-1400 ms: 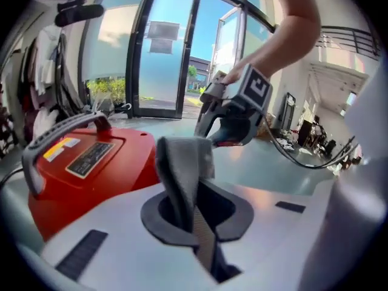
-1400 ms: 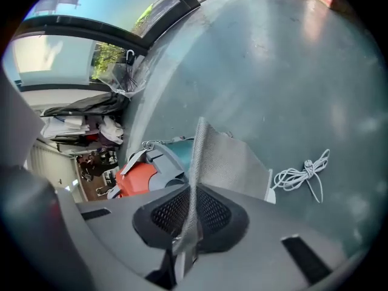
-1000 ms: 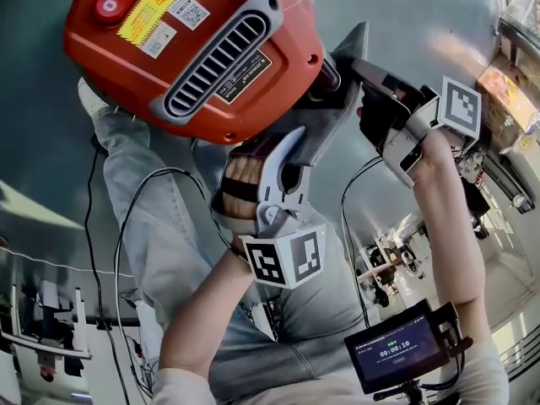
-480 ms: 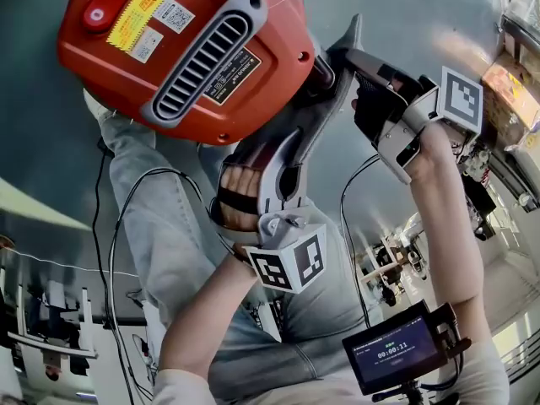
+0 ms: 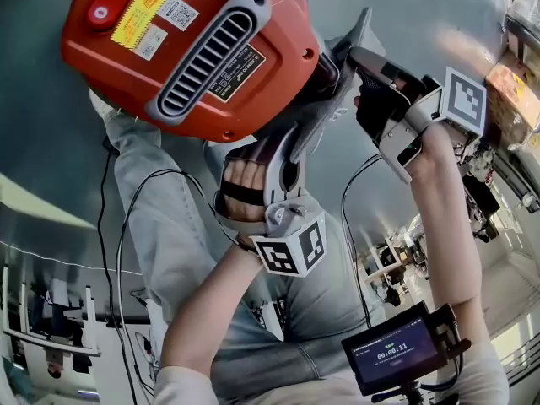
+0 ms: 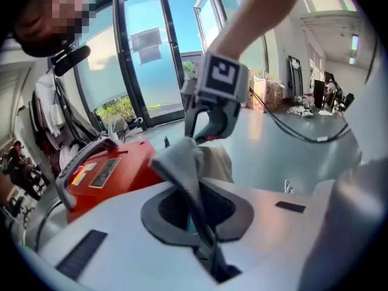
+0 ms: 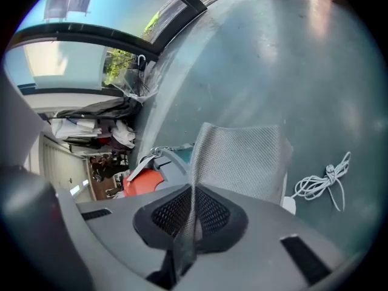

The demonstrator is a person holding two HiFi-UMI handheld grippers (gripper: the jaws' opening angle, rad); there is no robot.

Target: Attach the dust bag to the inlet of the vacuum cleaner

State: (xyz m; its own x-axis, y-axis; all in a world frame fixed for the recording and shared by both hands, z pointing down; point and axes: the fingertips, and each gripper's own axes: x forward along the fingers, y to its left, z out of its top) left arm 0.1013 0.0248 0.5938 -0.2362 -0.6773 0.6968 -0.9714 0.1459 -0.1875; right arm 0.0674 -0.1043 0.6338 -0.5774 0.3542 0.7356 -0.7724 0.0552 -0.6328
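A red vacuum cleaner point(image 5: 194, 49) with a grey vent grille fills the upper left of the head view. At its right side hangs the grey mesh dust bag point(image 5: 327, 112), stretched between both grippers. My left gripper point(image 5: 293, 146) points up at the vacuum from below and is shut on the bag's lower edge. My right gripper point(image 5: 361, 57) comes in from the right and is shut on the bag's upper edge. The left gripper view shows the bag point(image 6: 182, 168) pinched in its jaws, with the vacuum point(image 6: 109, 174) behind. In the right gripper view the mesh bag point(image 7: 242, 156) fans out from the shut jaws.
The person's jeans-clad legs point(image 5: 169, 226) stand below the vacuum, with black cables point(image 5: 114, 226) trailing beside them. A small timer screen point(image 5: 392, 357) sits at the lower right. A coiled white cord point(image 7: 324, 183) lies on the grey floor.
My left gripper has rolled slightly while keeping its hold on the bag. The bag's upper edge sits a little closer to the vacuum's side. The right gripper has barely moved.
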